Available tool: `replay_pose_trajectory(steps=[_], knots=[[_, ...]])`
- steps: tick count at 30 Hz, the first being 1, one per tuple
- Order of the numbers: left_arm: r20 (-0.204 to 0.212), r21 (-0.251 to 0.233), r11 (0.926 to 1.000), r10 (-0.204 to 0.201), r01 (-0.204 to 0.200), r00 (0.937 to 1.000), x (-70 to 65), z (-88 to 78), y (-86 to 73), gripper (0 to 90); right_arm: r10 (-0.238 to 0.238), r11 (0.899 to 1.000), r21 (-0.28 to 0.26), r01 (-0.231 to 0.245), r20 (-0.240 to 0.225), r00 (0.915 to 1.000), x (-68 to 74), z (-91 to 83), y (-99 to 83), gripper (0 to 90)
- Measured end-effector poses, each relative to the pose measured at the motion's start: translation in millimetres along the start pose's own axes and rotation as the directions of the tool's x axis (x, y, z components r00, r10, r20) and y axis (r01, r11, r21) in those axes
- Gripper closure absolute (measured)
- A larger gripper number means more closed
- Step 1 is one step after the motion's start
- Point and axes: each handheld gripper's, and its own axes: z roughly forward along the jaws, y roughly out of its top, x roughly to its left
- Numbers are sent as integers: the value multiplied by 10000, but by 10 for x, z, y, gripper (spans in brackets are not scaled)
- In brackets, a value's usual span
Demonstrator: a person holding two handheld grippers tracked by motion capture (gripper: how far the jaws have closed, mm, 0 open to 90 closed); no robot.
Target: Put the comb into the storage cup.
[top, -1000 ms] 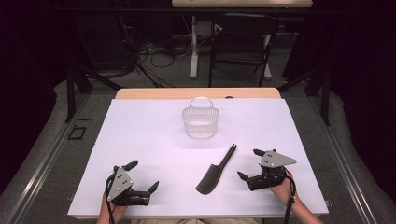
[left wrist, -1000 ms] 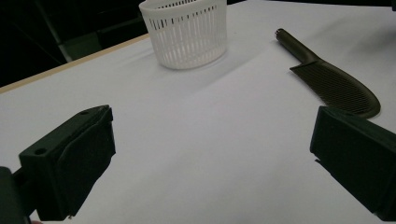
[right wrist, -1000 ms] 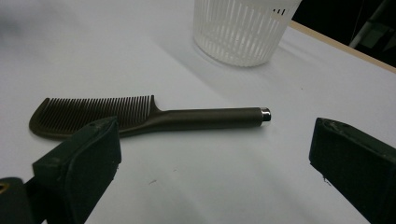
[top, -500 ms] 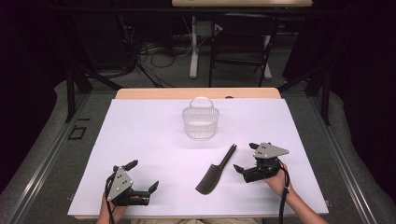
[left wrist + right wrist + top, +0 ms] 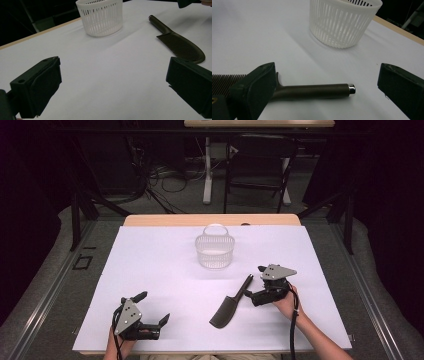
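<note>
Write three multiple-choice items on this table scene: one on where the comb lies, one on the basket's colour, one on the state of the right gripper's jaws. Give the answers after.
1. Where does the comb lie?
A. inside the basket
B. flat on the white table cover, nearer the person than the basket
C. on the floor

2. What colour is the basket?
A. white
B. red
C. black

3. How are the jaws of the right gripper set?
A. shut on the comb's handle
B. shut on nothing
C. open, one at each side of the handle

Answers:
1 B, the high view shows it on the cover, apart from the basket.
2 A, its slotted wall is white.
3 C, the right gripper view shows a wide gap between them.
</note>
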Motion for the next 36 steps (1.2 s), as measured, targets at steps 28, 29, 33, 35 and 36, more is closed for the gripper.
replay_pose_trajectory(steps=[28,29,33,35,36], knots=[[-64,5,10000,26,-26,10000,9,-11,-4,1,181,9990,394,-191,270,9995,-236,281,130,1],[-65,1,10000,21,-21,10000,9,-11,-4,1,142,9986,512,-158,308,9994,-236,302,138,11],[-58,39,10000,20,-19,10000,14,-3,-6,1,-7,9976,694,-18,365,9993,-259,367,166,158],[-82,27,10000,-56,56,10000,17,-4,-9,1,-25,9968,801,-11,450,9990,-270,393,164,216],[-100,38,10000,-74,75,9999,20,-6,-10,1,-22,9966,823,-17,469,9989,-271,404,157,285]])
